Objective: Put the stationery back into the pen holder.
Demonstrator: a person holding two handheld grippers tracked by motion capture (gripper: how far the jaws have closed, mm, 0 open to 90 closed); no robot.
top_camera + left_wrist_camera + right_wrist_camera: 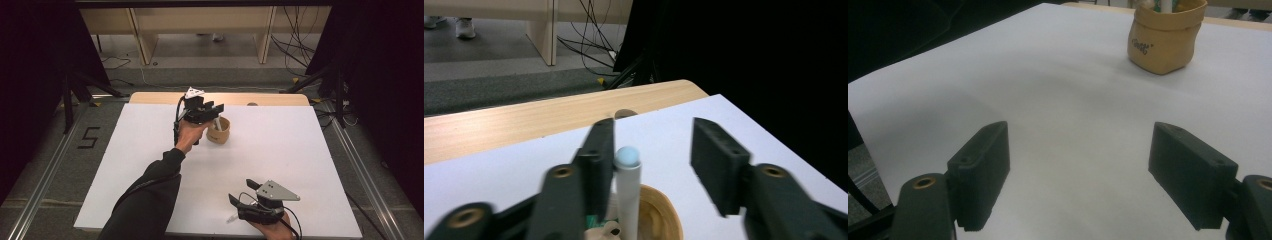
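The left gripper (pixel 212 112) hovers over the far middle of the white worktop (pixel 150 165), right above a small tan pouch (pixel 220 134) that stands upright there with its mouth open to the top. A pale grey marker (pixel 218 123) stands in the pouch, its long axis close to vertical and leaning a little, its rounded light-blue cap end pointing up and out of the mouth while its lower end is hidden inside. In the left gripper view the marker (pixel 628 195) rises between the jaws, lying against or just beside the jaw on that view's left side, with a clear gap to the other jaw; the jaws are spread and pinch nothing. The pouch (pixel 659 220) shows below it as a rolled tan rim, with something green and something cream-coloured tucked inside that are too blurred to tell. The person's left arm, in a dark sleeve (pixel 145 200), reaches diagonally across the worktop to that gripper. Farther right, near the front edge of the worktop, the right gripper (pixel 239 194) is held low in the person's hand, well apart from the pouch, with its jaws pointing toward the left and away from the person. In the right gripper view its jaws stand wide apart over bare white surface, holding nothing, and the pouch (pixel 1164 42) sits far ahead toward the upper right, a dark printed word on its side and the marker (pixel 1165 6) poking up from its mouth.
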